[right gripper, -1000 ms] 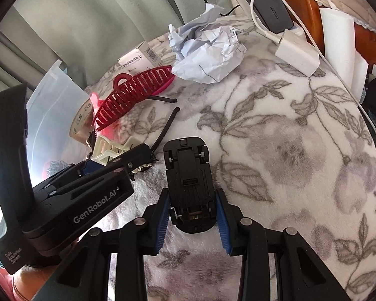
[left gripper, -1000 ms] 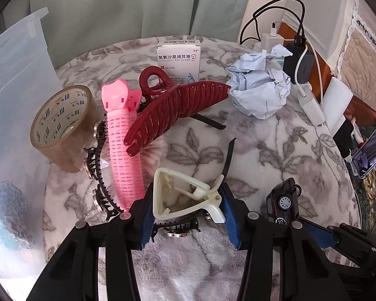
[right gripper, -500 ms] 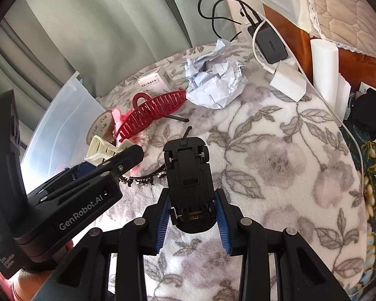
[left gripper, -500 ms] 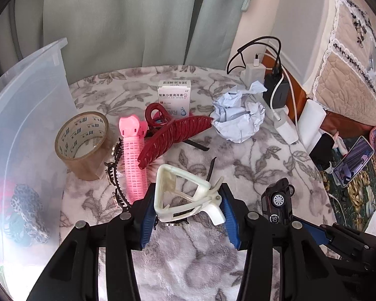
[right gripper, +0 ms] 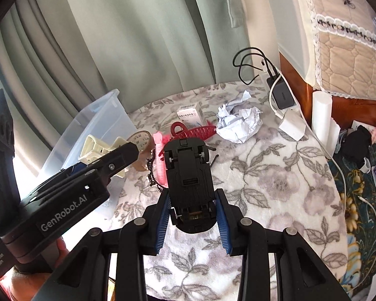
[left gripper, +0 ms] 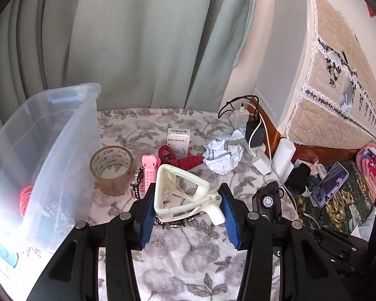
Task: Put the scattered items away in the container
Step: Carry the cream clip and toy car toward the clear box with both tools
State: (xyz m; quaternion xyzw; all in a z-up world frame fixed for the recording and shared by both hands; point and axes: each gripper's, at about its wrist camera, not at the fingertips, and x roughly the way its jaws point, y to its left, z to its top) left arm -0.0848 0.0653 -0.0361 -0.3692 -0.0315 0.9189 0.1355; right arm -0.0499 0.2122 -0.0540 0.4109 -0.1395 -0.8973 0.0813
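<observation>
Above the tabletop (left gripper: 193, 258), left gripper (left gripper: 188, 208) grips a clip (left gripper: 180, 193), right gripper (right gripper: 191, 215) a car (right gripper: 188, 183); bin (left gripper: 50, 150) holds little; tape (left gripper: 111, 169), claw (left gripper: 180, 159), paper (left gripper: 221, 155) remain.

One clear container (left gripper: 62, 135). One tape roll (left gripper: 112, 170). One cream clip (left gripper: 185, 195). One black toy car (right gripper: 189, 183). One pink roller (left gripper: 149, 173). One red claw clip (left gripper: 180, 159). One medicine box (left gripper: 178, 141). One crumpled paper (left gripper: 223, 156). One black toothed headband (right gripper: 153, 175).
</observation>
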